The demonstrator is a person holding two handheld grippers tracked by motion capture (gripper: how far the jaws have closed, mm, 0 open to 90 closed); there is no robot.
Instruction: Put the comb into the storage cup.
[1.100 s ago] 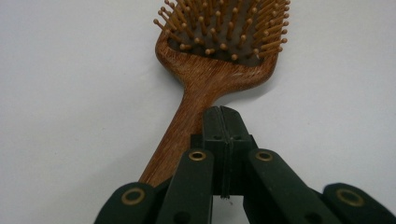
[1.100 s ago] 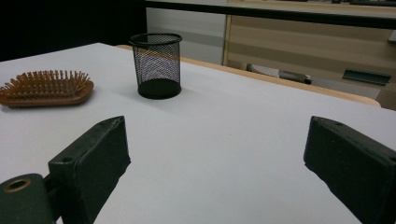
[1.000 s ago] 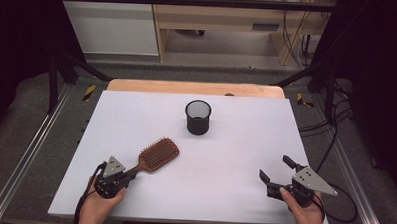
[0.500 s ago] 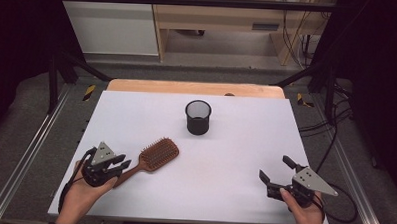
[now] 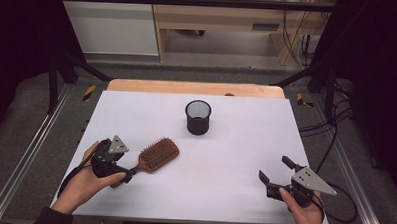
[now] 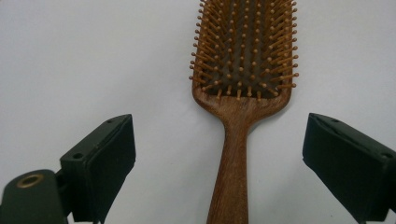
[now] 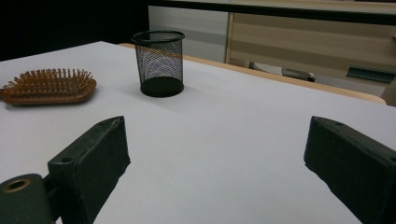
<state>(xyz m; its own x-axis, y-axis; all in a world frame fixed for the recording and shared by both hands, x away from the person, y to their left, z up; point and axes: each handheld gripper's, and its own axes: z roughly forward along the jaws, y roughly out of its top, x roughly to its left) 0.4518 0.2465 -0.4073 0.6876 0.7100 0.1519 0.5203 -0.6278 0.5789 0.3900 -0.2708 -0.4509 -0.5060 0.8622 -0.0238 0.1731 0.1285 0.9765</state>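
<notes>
High view, near edge of the white table (image 5: 235, 143): two hand-held grippers, one at each front corner.

Left gripper (image 5: 125, 175): held at the near left, jaws just opened and now standing wide apart. The handle of the hairbrush (image 5: 155, 155) lies between them, untouched by either pad; the left gripper view shows clear table on both sides of the handle.

Right gripper (image 5: 274, 170): held at the near right, well apart from the brush, jaws wide apart, nothing between them.

Hairbrush: wooden paddle type, lying flat on the table at near left, bristles up. Long axis runs diagonally; handle points to the near left toward the left gripper, head points away toward the table's middle. In the left gripper view (image 6: 243, 93) the handle runs straight up between the jaws, head farthest.

Mesh cup (image 5: 198, 117): black wire, upright, open top, mid-table beyond the brush head and apart from it. Bare table lies between cup and brush.

Far edge: a wooden board (image 5: 195, 88) behind the white top.
</notes>
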